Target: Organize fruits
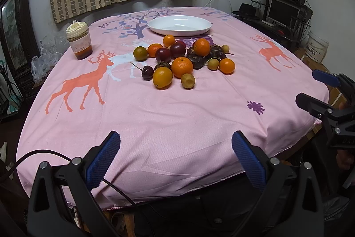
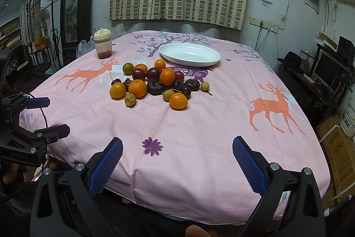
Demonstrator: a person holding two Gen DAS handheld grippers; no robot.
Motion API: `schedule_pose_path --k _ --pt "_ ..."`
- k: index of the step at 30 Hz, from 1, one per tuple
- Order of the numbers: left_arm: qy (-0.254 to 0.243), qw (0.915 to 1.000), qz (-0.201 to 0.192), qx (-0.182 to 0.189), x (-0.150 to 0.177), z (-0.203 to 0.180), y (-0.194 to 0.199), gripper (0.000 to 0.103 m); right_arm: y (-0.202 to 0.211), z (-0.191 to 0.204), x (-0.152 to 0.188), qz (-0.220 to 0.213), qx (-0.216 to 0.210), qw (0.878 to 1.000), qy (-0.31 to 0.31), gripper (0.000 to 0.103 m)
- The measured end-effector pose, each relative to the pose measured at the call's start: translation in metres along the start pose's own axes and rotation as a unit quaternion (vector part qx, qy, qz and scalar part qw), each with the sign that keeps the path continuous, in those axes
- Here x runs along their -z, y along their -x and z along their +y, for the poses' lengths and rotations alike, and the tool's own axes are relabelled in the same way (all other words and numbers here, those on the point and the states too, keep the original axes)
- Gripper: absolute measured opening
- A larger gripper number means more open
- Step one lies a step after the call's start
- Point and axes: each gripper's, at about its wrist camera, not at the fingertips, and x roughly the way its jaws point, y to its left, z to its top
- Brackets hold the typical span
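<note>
We hold the left gripper (image 1: 176, 156) above the near edge of the table, its blue-padded fingers (image 1: 103, 160) spread wide with nothing between them. The right gripper (image 2: 177, 159) hangs over the same near edge further to the right, its tongs also spread wide and empty. Each gripper shows at the side of the other's view, clear of the fruit.

The pink deer-print tablecloth (image 1: 168, 117) covers the whole table. The pile of fruit (image 1: 184, 58) lies a little beyond the middle of the table, toward the far edge, well apart from both grippers. In it we see several oranges, the largest orange (image 1: 182, 67) near the front of the heap with another orange (image 1: 162, 77) just beside it on the left. A dark cherry (image 1: 147, 72) with a long stem sits at the left front, a greenish citrus (image 1: 140, 53) at the left edge, and dark red plums (image 1: 163, 54) behind. Brown, wrinkled dark fruits (image 1: 197, 60) sit in the middle; we cannot tell their kind. Small tan longans (image 1: 188, 80) lie at the front and right.

A white oval dish (image 1: 179, 25) stands just behind the pile, near the far edge, with nothing in it. A lidded jar (image 1: 78, 39) with a brown layer at the bottom stands near the far left corner.
</note>
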Motion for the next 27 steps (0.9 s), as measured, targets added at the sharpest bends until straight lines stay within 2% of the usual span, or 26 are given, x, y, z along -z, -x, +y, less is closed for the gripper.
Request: schedule_pose_path --k 27 --pt "-0.002 1.0 0.003 -0.001 0.0012 -0.0018 -0.0004 0.099 -0.0031 -0.0009 0.0025 0.002 -0.001 1.0 0.001 0.099"
